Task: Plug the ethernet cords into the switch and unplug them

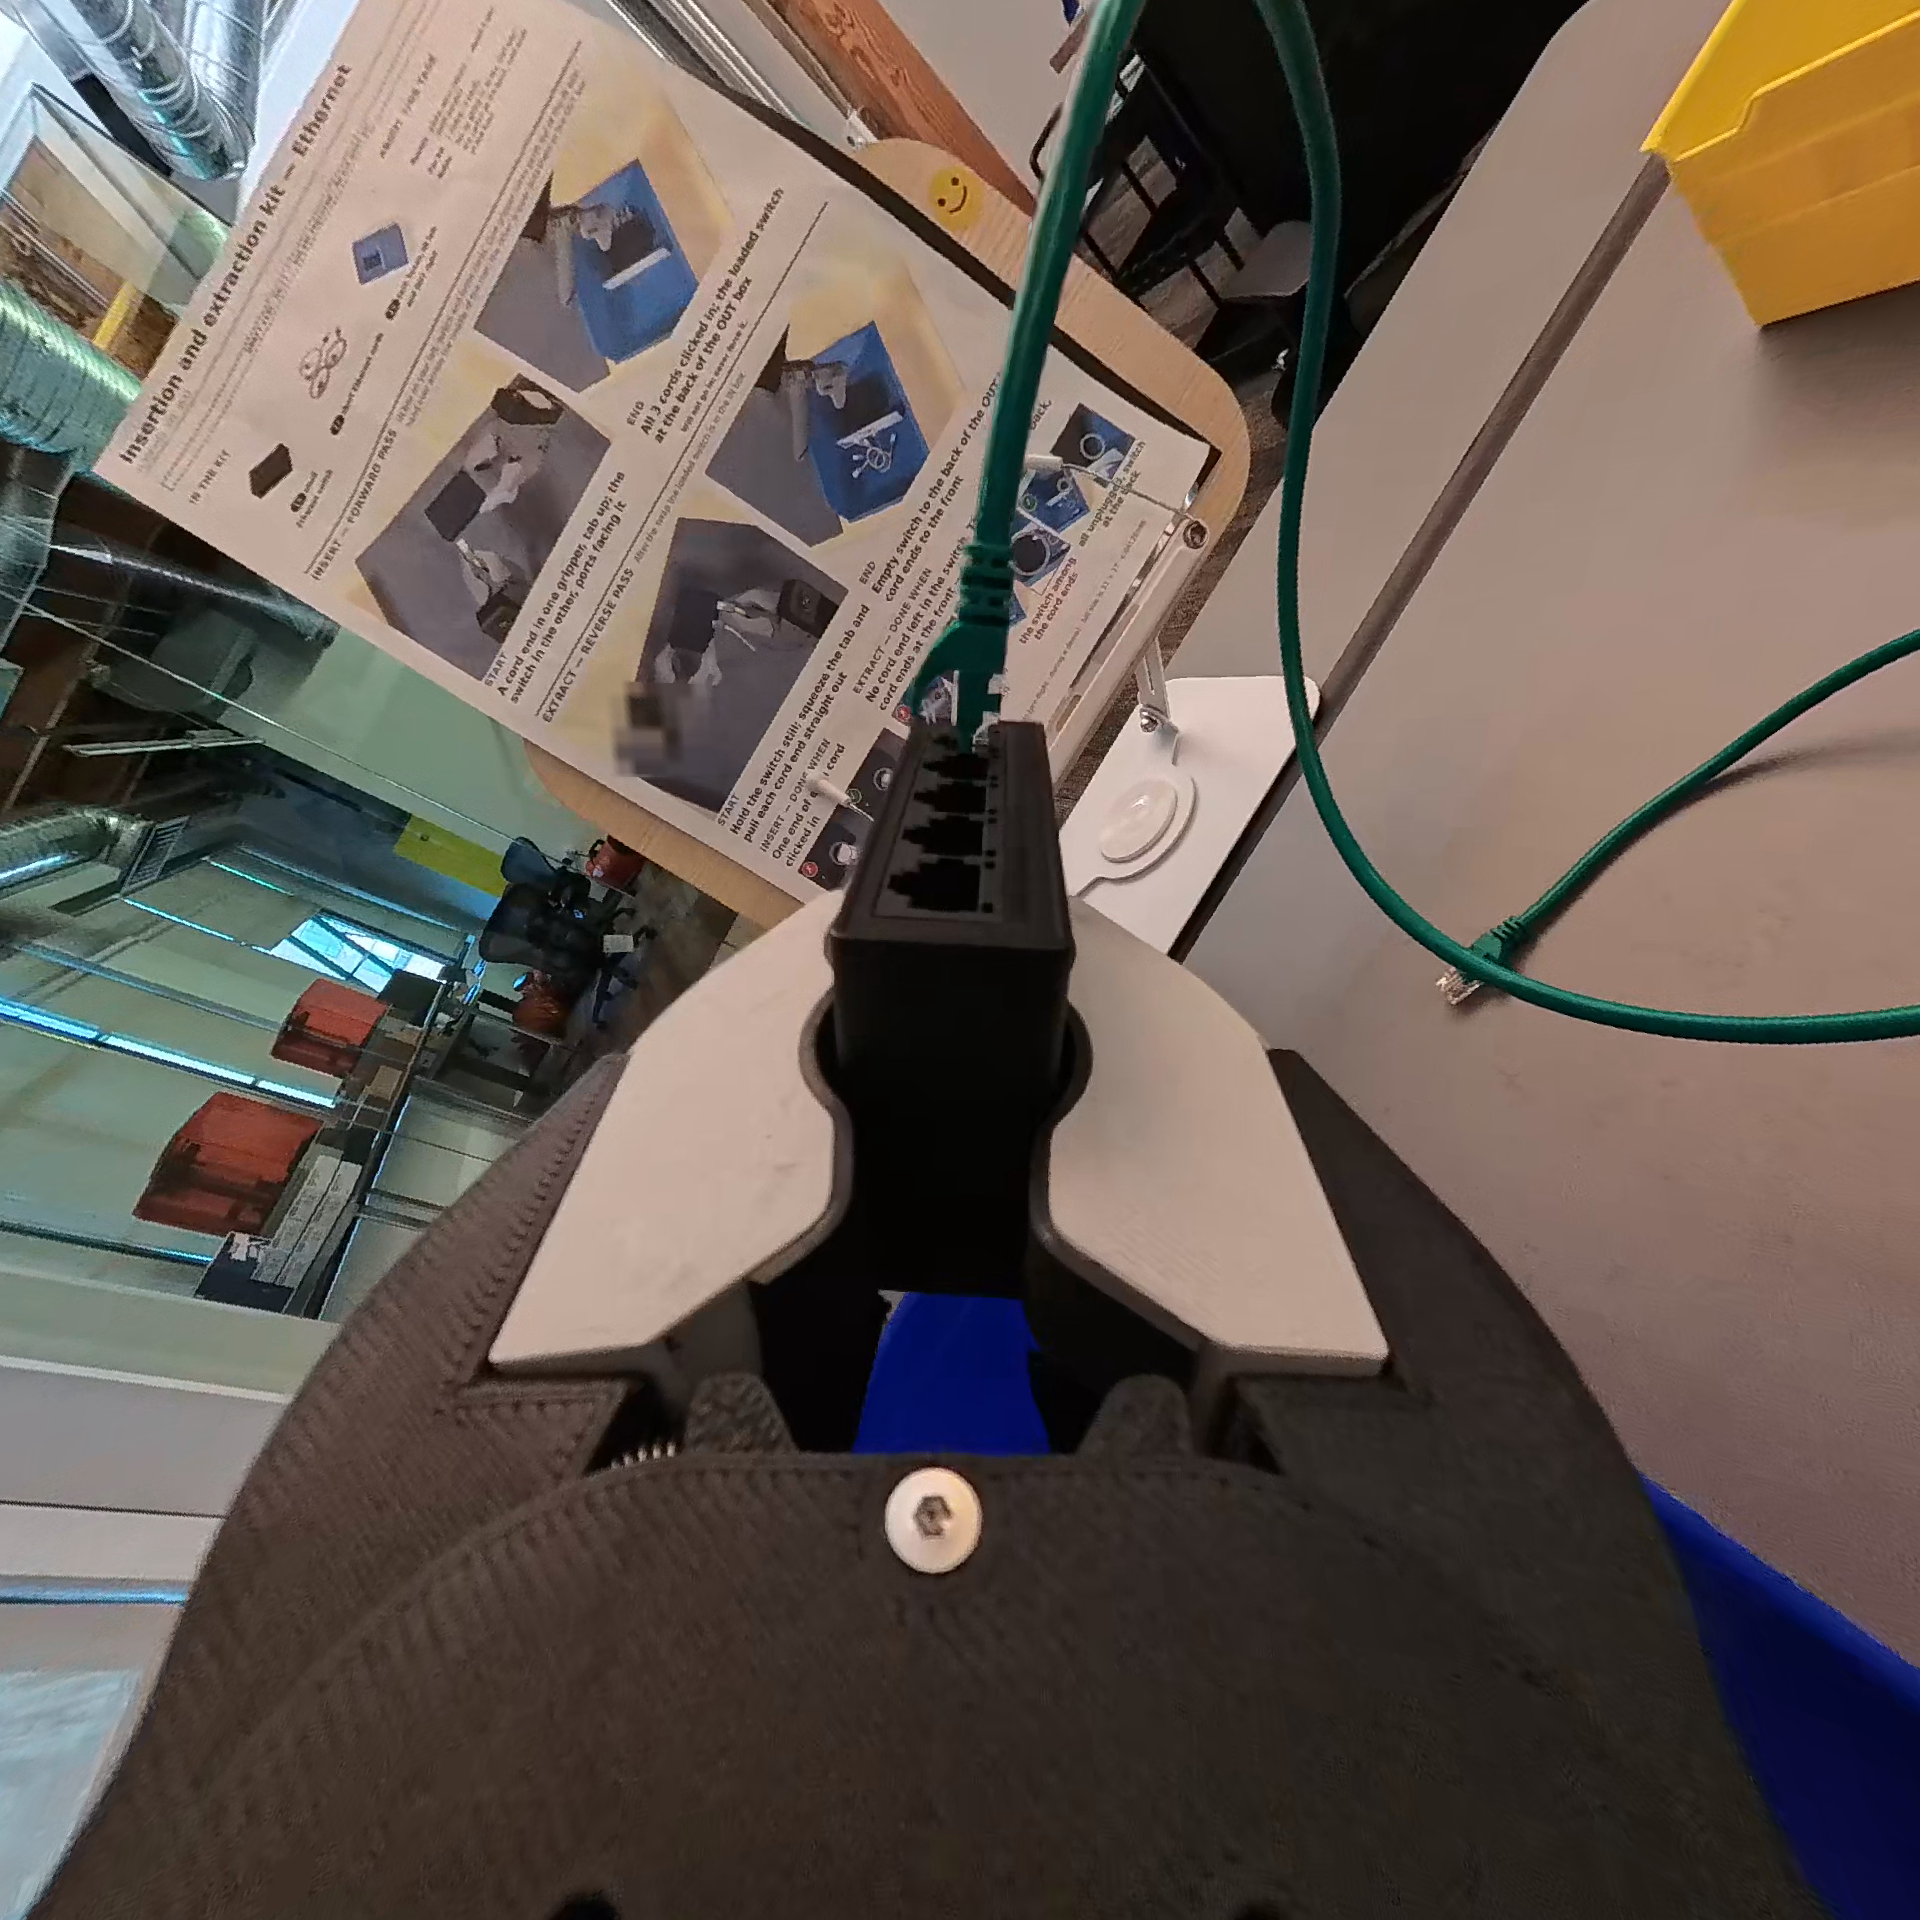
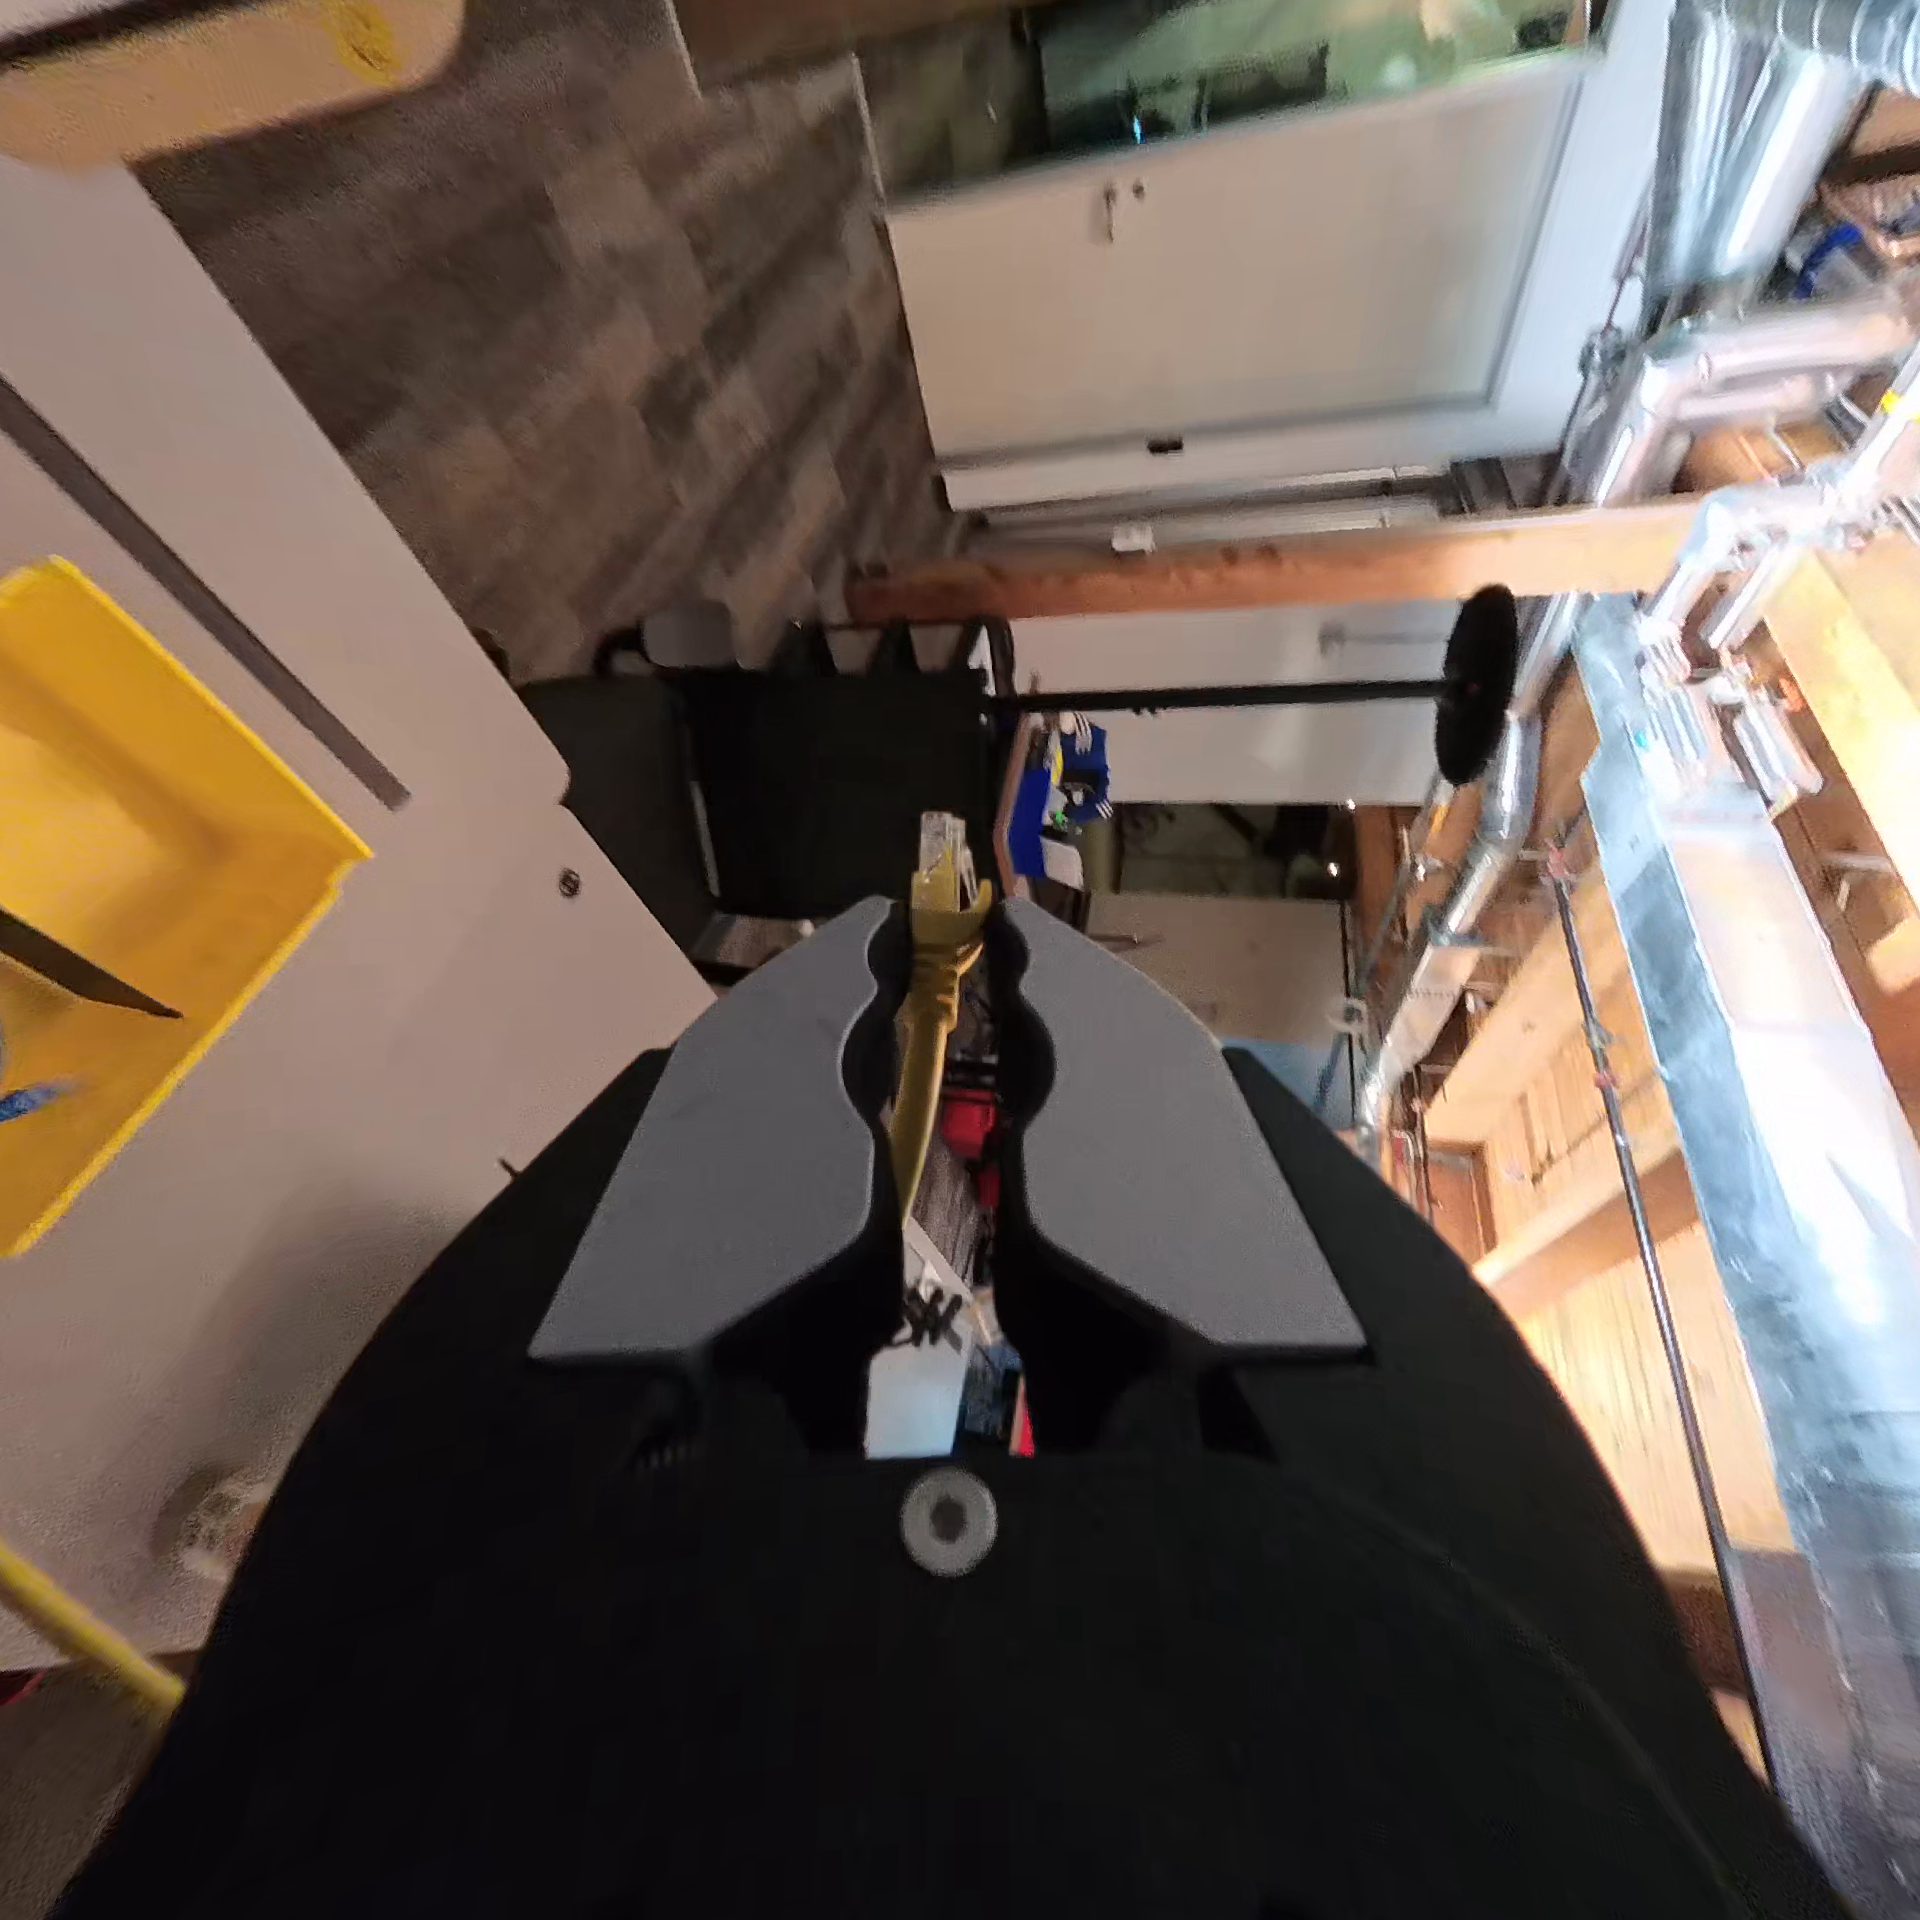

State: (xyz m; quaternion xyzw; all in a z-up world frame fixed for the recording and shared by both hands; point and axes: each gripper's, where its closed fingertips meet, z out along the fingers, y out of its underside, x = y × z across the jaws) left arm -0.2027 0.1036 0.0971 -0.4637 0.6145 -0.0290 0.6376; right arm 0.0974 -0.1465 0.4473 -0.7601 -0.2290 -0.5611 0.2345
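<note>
My left gripper [image 1: 951, 966] is shut on the black switch [image 1: 951, 904], which sticks out forward with its row of ports facing up. A green ethernet cord [image 1: 1039, 312] is plugged into the farthest port and loops up out of view. Its other plug [image 1: 1475, 961] lies loose on the grey table [image 1: 1558, 727]. My right gripper [image 2: 940, 914] is shut on a yellow ethernet cord [image 2: 925, 1039] just behind its clear plug [image 2: 940, 836], which points forward past the fingertips. The switch does not show in the right wrist view.
An instruction sheet on a wooden board [image 1: 623, 416] stands behind the switch on a white stand [image 1: 1174, 790]. A yellow bin [image 1: 1808, 156] sits on the table; it also shows in the right wrist view [image 2: 156, 883]. A blue bin's edge [image 1: 1787, 1621] lies below my left gripper. The tips of one gripper are about 55 centimeters away from the tips of the other.
</note>
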